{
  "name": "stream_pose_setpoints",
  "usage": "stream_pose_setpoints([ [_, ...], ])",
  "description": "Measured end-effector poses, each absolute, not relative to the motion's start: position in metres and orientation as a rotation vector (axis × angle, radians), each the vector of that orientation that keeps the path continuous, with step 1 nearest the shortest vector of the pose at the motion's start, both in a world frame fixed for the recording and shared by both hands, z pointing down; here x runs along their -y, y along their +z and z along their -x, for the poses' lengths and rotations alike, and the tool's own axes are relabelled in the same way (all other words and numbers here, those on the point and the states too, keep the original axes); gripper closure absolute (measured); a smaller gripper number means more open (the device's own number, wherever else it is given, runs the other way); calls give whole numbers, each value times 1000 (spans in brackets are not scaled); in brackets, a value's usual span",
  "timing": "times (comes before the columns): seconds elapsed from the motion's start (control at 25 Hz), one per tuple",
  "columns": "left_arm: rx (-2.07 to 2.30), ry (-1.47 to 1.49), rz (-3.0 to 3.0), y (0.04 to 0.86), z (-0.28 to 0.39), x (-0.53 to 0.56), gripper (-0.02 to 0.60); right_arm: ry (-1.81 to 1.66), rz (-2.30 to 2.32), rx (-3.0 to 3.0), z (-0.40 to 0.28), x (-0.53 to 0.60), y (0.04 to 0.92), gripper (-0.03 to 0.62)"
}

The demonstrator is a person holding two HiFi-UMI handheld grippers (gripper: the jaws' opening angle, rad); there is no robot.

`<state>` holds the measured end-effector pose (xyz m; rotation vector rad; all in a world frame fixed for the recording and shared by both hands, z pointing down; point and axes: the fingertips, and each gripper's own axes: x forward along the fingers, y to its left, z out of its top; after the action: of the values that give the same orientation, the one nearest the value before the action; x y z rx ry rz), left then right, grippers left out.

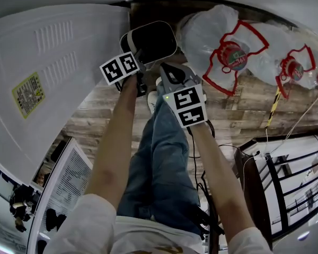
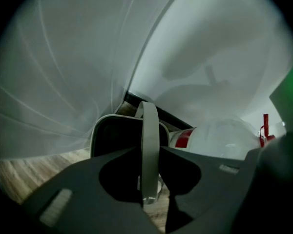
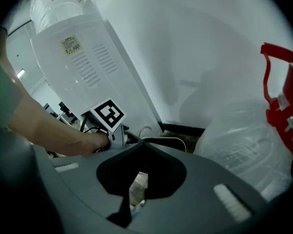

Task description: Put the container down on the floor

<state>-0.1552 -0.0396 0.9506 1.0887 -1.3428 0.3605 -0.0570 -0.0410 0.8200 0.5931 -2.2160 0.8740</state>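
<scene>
Container (image 1: 151, 40) rim betw. L gripper (image 2: 149, 177) jaws

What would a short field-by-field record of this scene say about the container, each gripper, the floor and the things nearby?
container: white rim, dark inside, low over the floor
left gripper: shut on a white edge of the container
right gripper: jaws together, nothing between them
floor: wood planks; cannot tell whether the container touches it
nearby: white appliance with vents on one side, clear water bottles with red caps on the other
</scene>
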Motion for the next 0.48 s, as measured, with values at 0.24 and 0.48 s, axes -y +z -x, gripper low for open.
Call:
stream_pose_setpoints([
  [0.24,1401,554,-1003,956,177,12,506,881,-596,2219,60,41,817,568],
  [0.48,1408,690,-894,963,190,-17,483,886,-596,2214,58,39,816,568],
])
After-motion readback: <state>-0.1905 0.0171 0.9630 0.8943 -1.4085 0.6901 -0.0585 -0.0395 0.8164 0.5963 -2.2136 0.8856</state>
